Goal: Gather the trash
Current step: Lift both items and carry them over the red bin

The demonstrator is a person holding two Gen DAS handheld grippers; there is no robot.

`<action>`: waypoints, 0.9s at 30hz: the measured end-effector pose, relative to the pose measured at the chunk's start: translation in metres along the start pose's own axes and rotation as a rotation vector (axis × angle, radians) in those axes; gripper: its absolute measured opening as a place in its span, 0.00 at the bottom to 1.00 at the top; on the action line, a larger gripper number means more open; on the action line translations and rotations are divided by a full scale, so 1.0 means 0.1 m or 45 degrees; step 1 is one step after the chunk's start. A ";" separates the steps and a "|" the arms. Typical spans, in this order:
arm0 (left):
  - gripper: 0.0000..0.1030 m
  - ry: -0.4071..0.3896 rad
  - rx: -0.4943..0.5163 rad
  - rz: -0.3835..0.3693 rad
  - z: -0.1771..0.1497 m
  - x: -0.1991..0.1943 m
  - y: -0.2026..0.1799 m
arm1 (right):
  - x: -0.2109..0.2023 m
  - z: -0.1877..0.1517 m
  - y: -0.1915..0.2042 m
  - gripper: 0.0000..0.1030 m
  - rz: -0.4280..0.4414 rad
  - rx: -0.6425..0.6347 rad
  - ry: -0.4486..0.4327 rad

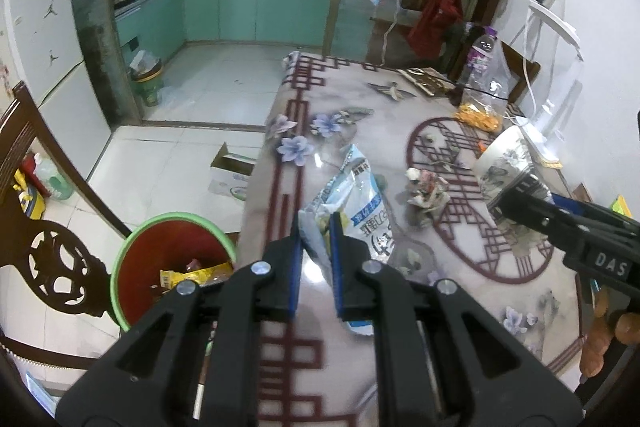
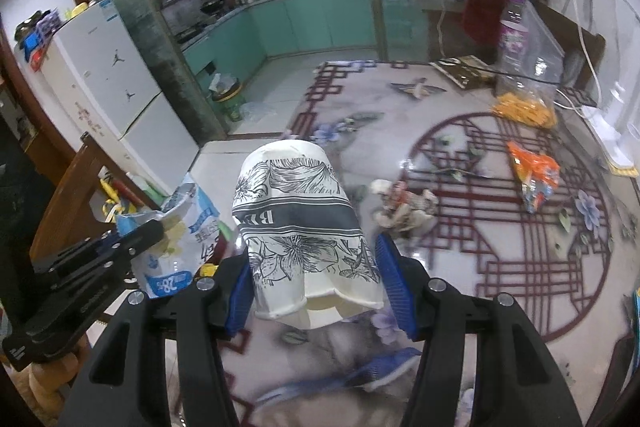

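Observation:
My left gripper (image 1: 317, 227) is shut on a crumpled white-and-blue plastic wrapper (image 1: 352, 199), held at the table's left edge; the wrapper also shows in the right wrist view (image 2: 180, 227). My right gripper (image 2: 316, 267) is shut on a paper cup with black flower print (image 2: 300, 219), squeezed and lifted over the table; the cup also shows in the left wrist view (image 1: 502, 167). A red bin with a green rim (image 1: 172, 259) stands on the floor left of the table and holds yellow wrappers. A crumpled tissue wad (image 1: 426, 189) and an orange wrapper (image 2: 534, 179) lie on the table.
The table (image 1: 460, 291) has a glossy patterned cover. A clear bag of orange snacks (image 1: 482, 107), a plastic bottle (image 1: 482, 55) and a white lamp base (image 1: 542, 143) stand at its far right. A carved wooden chair (image 1: 48, 259) is beside the bin. A cardboard box (image 1: 232, 167) lies on the floor.

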State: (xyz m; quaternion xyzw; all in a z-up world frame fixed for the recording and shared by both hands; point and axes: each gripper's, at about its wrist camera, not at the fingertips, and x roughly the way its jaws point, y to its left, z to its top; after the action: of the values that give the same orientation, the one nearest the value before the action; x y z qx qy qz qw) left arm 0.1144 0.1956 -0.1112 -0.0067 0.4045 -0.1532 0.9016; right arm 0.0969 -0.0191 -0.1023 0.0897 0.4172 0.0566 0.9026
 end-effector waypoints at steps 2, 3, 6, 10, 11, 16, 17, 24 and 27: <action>0.11 0.003 -0.016 0.018 -0.01 0.00 0.09 | 0.04 0.01 0.10 0.53 0.018 -0.020 0.007; 0.11 0.006 -0.031 0.031 -0.01 0.01 0.16 | 0.06 0.01 0.15 0.53 0.025 -0.029 0.012; 0.11 0.012 -0.058 0.059 -0.02 0.01 0.30 | 0.13 0.02 0.28 0.53 0.050 -0.056 0.029; 0.11 0.017 -0.094 0.104 -0.04 0.00 0.49 | 0.23 0.04 0.46 0.53 0.087 -0.089 0.045; 0.11 0.019 -0.104 0.116 -0.05 0.00 0.54 | 0.26 0.05 0.51 0.53 0.099 -0.100 0.050; 0.11 0.030 -0.143 0.171 -0.05 0.02 0.78 | 0.37 0.09 0.71 0.53 0.136 -0.142 0.068; 0.11 0.031 -0.150 0.180 -0.05 0.02 0.83 | 0.40 0.10 0.76 0.53 0.143 -0.152 0.073; 0.11 0.046 -0.197 0.249 -0.05 0.09 1.16 | 0.61 0.18 1.00 0.53 0.183 -0.195 0.114; 0.11 0.053 -0.224 0.282 -0.05 0.12 1.32 | 0.72 0.19 1.13 0.53 0.200 -0.222 0.129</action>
State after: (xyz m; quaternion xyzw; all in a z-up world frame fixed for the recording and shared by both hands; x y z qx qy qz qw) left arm 0.1545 0.3189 -0.1412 -0.0378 0.4332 -0.0167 0.9004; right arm 0.1543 0.1015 -0.1201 0.0405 0.4474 0.1678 0.8775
